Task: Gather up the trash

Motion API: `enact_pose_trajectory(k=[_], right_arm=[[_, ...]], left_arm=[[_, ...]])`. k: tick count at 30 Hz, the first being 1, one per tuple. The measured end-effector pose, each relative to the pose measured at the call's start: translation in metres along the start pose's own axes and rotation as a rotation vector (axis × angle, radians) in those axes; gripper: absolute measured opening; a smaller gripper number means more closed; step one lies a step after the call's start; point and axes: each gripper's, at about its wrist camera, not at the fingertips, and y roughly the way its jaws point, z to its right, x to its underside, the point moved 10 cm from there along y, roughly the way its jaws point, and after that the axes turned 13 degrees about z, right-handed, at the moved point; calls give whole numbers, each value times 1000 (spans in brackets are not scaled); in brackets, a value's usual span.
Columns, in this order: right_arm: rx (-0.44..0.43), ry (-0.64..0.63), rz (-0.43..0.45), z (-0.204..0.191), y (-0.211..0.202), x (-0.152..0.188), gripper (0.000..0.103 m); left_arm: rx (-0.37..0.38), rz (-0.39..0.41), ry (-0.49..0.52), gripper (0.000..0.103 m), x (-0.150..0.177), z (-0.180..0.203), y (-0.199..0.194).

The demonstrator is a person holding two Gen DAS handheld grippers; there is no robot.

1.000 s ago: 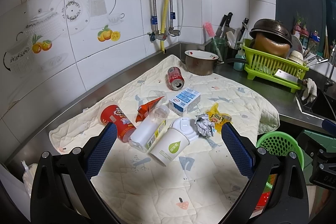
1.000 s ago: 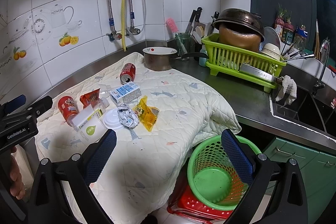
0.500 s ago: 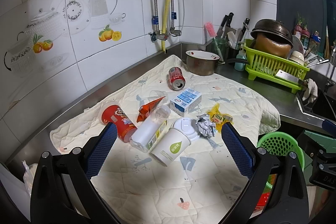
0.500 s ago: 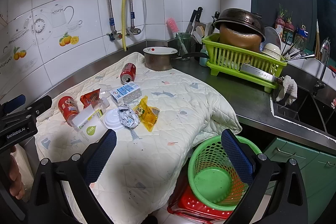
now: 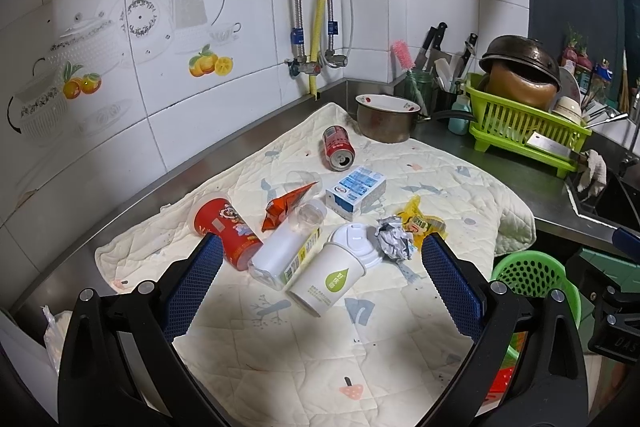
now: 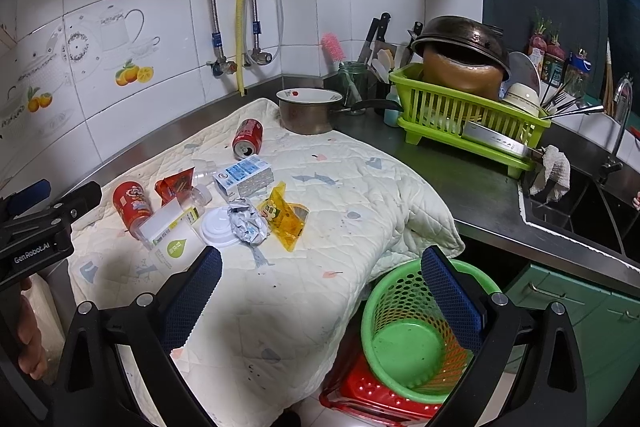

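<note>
A quilted mat [image 5: 460,187] covers my steel counter [image 6: 460,183], and all the trash lies on it. Below the counter's edge stands the green basket [image 6: 404,339] (nothing in it), on a red crate [image 6: 360,391]. Both my grippers, left [image 5: 320,267] and right [image 6: 320,279], hover with jaws spread wide, holding nothing. Between my left fingers lie a paper cup [image 5: 332,277], a white bottle [image 5: 280,255] and a red can-shaped tube [image 5: 224,227]. Farther off: a milk carton [image 5: 356,191], soda can [image 5: 338,149], yellow wrapper [image 5: 420,223], crumpled foil [image 5: 394,239].
</note>
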Motion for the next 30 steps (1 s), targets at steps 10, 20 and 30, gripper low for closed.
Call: enact_pose_trajectory(k=[10, 20, 30], right_arm=[[-29, -15, -4, -7, 10, 1, 97], [-85, -35, -26, -25, 34, 6, 97], [-182, -56, -72, -47, 76, 19, 96]], left_arm=[[-5, -16, -9, 98, 4, -6, 7], [-28, -60, -35, 98, 17, -26, 23], [-90, -110, -67, 97, 40, -61, 41]])
